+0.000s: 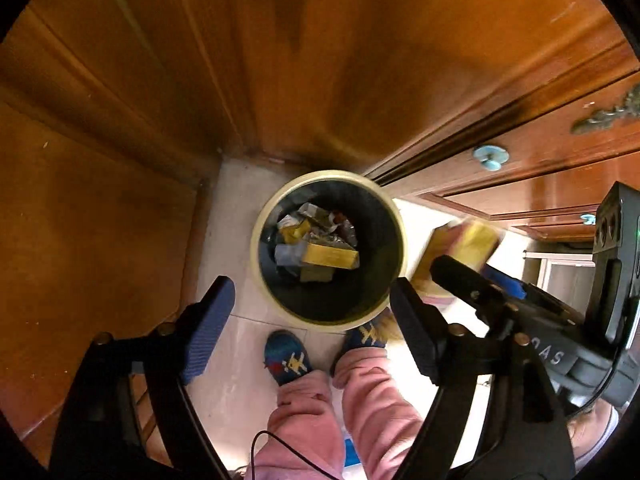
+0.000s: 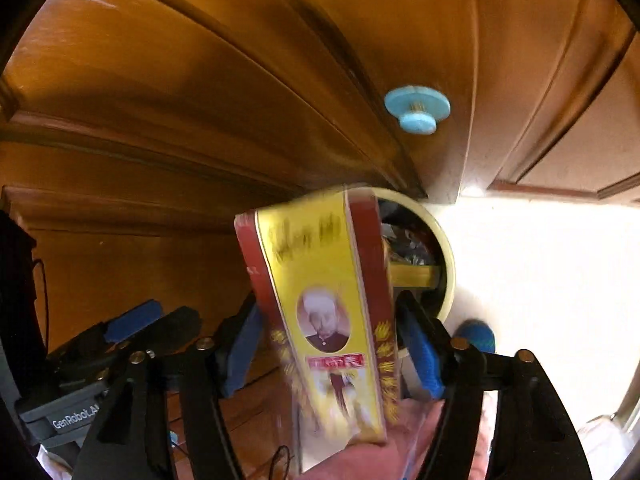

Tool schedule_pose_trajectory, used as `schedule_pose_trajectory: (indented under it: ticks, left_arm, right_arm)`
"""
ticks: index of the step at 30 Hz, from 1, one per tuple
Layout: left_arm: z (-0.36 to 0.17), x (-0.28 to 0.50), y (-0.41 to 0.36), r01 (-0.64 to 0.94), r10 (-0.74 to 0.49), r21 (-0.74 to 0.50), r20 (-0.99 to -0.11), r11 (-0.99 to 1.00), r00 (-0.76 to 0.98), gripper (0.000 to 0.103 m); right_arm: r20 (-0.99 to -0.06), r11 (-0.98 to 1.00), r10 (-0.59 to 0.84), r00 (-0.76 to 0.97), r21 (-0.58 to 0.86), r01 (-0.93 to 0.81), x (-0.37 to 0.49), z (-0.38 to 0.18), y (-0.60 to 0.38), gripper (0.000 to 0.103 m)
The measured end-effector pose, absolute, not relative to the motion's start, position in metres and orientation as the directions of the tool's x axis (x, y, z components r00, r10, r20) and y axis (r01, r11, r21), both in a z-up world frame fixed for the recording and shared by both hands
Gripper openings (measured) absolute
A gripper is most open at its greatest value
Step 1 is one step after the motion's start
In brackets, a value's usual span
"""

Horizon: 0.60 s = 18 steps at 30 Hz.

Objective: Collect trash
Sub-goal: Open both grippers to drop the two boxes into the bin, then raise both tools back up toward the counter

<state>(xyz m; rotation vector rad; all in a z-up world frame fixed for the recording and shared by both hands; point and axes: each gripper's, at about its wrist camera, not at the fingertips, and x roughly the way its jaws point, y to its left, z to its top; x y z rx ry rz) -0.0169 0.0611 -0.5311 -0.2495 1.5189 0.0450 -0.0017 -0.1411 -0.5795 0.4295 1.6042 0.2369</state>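
**Item: yellow-and-red carton at the mouth of the waste bin**

Location. We find the waste bin (image 1: 329, 250) on the pale tiled floor (image 1: 230, 216), tucked into the corner where two wooden cabinet faces meet, its far rim near the skirting. Inside lie crumpled wrappers and a gold box (image 1: 330, 258).

Left gripper (image 1: 312, 312). Jaws wide apart, nothing between them, pointing straight down over the near rim; we judge its load already dropped.

Right gripper (image 2: 328, 344). Its pads stand either side of the yellow-and-red carton (image 2: 328, 304), which is blurred and tilted. We see slim gaps at both pads, so we read the jaws as parted and the carton as leaving them, aimed at the bin's right edge.

Clearance. Cabinets hem the bin behind and left; a blue knob (image 2: 416, 110) juts out above. Open floor lies right. The person's slippered feet (image 1: 288, 358) touch the near rim, so the carton could clip the rim and fall outside.
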Motion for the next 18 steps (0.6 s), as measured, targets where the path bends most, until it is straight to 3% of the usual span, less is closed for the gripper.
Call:
schedule_pose_trajectory:
  ticks: [9,18]
  left_arm:
    - [-0.520,-0.006,0.047,-0.200,-0.088,-0.096,-0.995,0.975,0.050,0.077]
    - [-0.453,-0.002,0.041,-0.200,-0.090,-0.105,-0.992,0.974,0.082,0.078]
  right_arm:
    - [-0.911,0.909,0.408,-0.055,0.399,0.121,-0.003,-0.566,-0.135,0.074]
    - [-0.919,0.916,0.393,-0.024,0.390,0.092,0.004,-0.504,-0.181,0.074]
